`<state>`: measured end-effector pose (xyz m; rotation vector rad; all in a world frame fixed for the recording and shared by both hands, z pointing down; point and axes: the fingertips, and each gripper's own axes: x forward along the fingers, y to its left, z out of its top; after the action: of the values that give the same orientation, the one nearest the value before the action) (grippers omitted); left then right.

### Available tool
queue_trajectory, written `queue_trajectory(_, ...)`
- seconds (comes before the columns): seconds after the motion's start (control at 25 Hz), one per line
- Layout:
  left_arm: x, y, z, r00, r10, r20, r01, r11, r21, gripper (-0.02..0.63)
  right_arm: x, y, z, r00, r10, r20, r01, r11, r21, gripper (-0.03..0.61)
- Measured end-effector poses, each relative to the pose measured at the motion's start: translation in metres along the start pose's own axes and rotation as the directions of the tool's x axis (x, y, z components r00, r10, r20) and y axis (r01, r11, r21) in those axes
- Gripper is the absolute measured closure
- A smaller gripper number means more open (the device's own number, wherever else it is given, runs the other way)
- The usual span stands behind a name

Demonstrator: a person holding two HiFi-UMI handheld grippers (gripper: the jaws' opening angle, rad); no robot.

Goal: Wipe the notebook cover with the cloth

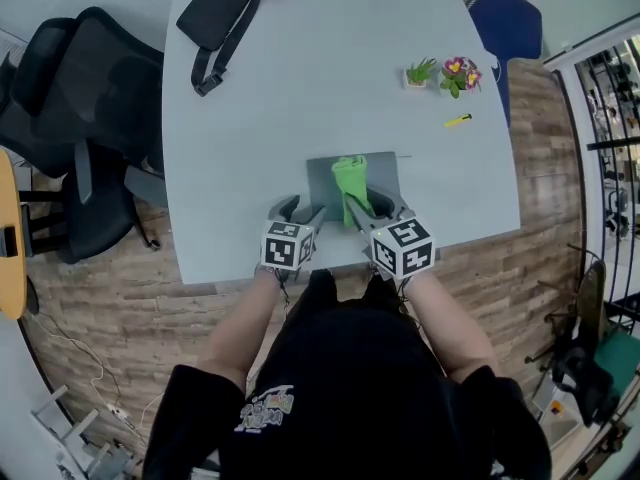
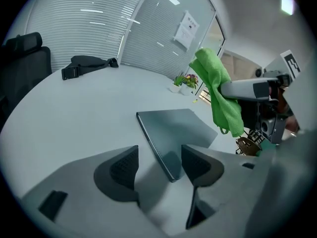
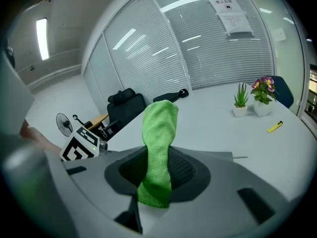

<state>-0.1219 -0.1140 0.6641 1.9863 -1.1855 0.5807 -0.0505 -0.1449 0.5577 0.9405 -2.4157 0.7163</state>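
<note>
A grey notebook (image 1: 380,173) lies closed near the table's front edge. A green cloth (image 1: 350,183) hangs above it, pinched in my right gripper (image 1: 366,206), which is shut on the cloth (image 3: 158,133) and lifted off the cover. The cloth's upper end stands up past the jaws. My left gripper (image 1: 298,210) is at the notebook's left near corner, open, with nothing held. In the left gripper view the notebook's corner (image 2: 171,133) lies between and beyond the spread jaws of my left gripper (image 2: 158,163), and the cloth (image 2: 218,90) dangles at the right.
A black strap bag (image 1: 225,13) lies at the table's far left. Two small potted plants (image 1: 422,71) (image 1: 460,73) and a yellow marker (image 1: 458,120) sit at the far right. A black office chair (image 1: 80,118) stands left of the table, a blue chair (image 1: 510,18) behind it.
</note>
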Motion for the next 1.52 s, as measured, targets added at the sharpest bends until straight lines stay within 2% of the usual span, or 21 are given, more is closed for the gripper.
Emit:
queue_trajectory(0.16,0.006,0.006,-0.003,1.0,-0.003,-0.024,0.003,1.0,0.0,0.354,0.01,0.001,-0.019,0.999,-0.017,-0.048,0.018,1.0,0.011,0.466)
queue_trajectory(0.36,0.009,0.006,-0.003,0.999,0.017,-0.047,-0.015,0.999,0.048,0.357,0.023,-0.002,-0.043,0.992,-0.036,-0.117,0.039,0.999,0.029,0.466)
queue_trajectory(0.76,0.009,0.005,-0.004,0.999,0.043,0.005,-0.044,0.996,0.081,0.362,0.044,0.003,-0.086,0.973,-0.042,-0.226,0.05,0.998,0.028,0.466)
queue_trajectory(1.04,0.008,0.005,-0.003,0.999,0.042,0.024,-0.044,0.995,0.09,0.362,0.055,0.006,-0.094,0.965,-0.07,-0.253,0.072,0.997,0.0,0.466)
queue_trajectory(1.28,0.008,0.007,-0.003,0.999,0.042,0.026,-0.044,0.995,0.088,0.362,0.059,0.009,-0.095,0.955,-0.123,-0.271,0.101,0.991,-0.092,0.466)
queue_trajectory(1.52,0.008,0.006,-0.003,0.999,0.043,0.025,-0.045,0.995,0.089,0.362,0.059,0.01,-0.095,0.953,-0.13,-0.273,0.101,0.988,-0.118,0.466)
